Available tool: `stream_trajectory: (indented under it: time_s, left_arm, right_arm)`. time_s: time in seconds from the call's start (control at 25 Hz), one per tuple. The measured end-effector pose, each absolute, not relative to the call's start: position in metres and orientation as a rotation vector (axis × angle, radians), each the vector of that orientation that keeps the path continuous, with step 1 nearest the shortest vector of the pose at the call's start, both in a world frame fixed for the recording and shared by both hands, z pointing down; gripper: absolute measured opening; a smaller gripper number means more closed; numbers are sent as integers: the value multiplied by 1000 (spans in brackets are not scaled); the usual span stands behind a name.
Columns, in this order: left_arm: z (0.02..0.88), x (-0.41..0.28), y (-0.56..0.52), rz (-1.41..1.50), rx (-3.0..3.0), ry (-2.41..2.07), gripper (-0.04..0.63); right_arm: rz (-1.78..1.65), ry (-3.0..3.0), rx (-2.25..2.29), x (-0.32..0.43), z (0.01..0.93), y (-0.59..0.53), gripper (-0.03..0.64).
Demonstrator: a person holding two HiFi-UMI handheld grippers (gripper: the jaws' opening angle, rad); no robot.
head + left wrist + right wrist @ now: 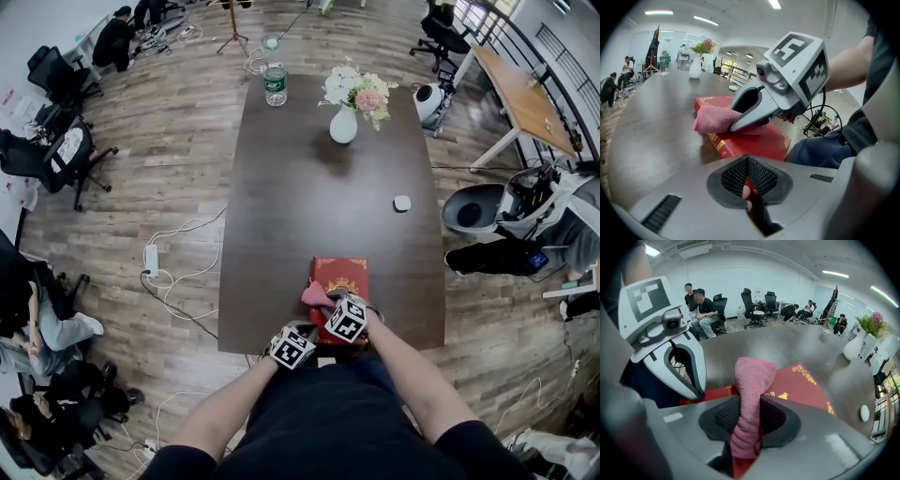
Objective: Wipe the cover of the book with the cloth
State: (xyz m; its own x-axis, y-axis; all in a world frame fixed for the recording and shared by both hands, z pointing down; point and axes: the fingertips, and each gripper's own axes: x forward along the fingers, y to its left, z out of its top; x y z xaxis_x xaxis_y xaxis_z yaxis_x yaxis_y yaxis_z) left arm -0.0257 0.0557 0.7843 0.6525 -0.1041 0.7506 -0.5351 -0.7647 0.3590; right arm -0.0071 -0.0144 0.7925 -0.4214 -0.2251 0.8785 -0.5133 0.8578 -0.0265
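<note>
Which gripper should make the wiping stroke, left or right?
Right: the right gripper is shut on the cloth, which lies on the book. The left gripper is shut on the book's edge, likely steadying it.

A red, gold-ornamented book (pixel 344 274) lies flat at the bench's (pixel 319 178) near edge. A bunched pink cloth (pixel 314 295) rests on its cover, pinched in the right tongs (pixel 746 420).
</note>
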Motion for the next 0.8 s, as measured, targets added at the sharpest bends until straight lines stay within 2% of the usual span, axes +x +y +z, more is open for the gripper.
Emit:
stream_trajectory:
  time_s: [0.8]
  left_arm:
    - [787,-27,56,1023,2282,-486,-5]
  right_arm:
    - [369,-1989,562,23,796,-12,117]
